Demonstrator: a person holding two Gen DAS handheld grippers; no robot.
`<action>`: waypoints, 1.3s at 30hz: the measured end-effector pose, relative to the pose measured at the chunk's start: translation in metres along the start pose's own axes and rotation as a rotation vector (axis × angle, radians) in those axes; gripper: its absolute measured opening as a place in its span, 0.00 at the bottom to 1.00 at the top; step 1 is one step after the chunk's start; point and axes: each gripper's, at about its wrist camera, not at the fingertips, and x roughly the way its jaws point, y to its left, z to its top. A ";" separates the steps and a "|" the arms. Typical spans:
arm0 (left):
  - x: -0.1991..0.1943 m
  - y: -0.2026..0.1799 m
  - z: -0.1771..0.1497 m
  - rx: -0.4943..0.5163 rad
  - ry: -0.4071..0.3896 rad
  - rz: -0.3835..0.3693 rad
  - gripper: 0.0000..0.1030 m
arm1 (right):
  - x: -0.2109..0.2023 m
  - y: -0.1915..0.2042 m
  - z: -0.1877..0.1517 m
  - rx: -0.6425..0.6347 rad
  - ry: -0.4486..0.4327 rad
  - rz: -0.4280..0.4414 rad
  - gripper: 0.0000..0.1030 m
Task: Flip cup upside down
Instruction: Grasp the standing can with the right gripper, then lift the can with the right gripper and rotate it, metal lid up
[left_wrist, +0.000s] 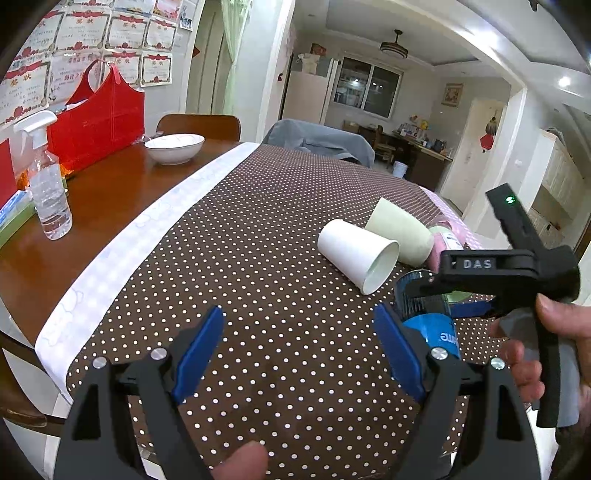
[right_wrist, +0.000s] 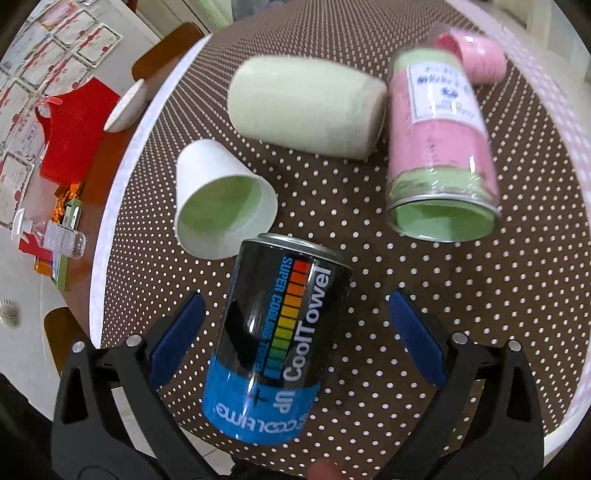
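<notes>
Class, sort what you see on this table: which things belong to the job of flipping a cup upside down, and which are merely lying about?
Belongs to the job:
white paper cup, on its side
pale green cup, on its side
right gripper, open
left gripper, open

Lying about:
CoolTowel can
pink and green canister
spray bottle
white bowl
red bag

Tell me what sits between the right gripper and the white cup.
The CoolTowel can does: it lies between the open fingers of the right gripper, its far end close to the rim of the white cup, which lies on its side just beyond. The left gripper has bare tablecloth ahead.
</notes>
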 end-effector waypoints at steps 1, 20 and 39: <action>0.000 0.001 0.000 -0.001 0.000 0.000 0.80 | 0.003 0.002 0.002 -0.003 0.007 -0.014 0.94; 0.002 -0.012 -0.001 0.024 0.013 -0.003 0.80 | -0.016 -0.013 -0.017 -0.077 -0.075 0.165 0.68; -0.016 -0.046 0.020 0.096 -0.023 0.029 0.80 | -0.096 -0.022 -0.044 -0.201 -0.434 0.225 0.65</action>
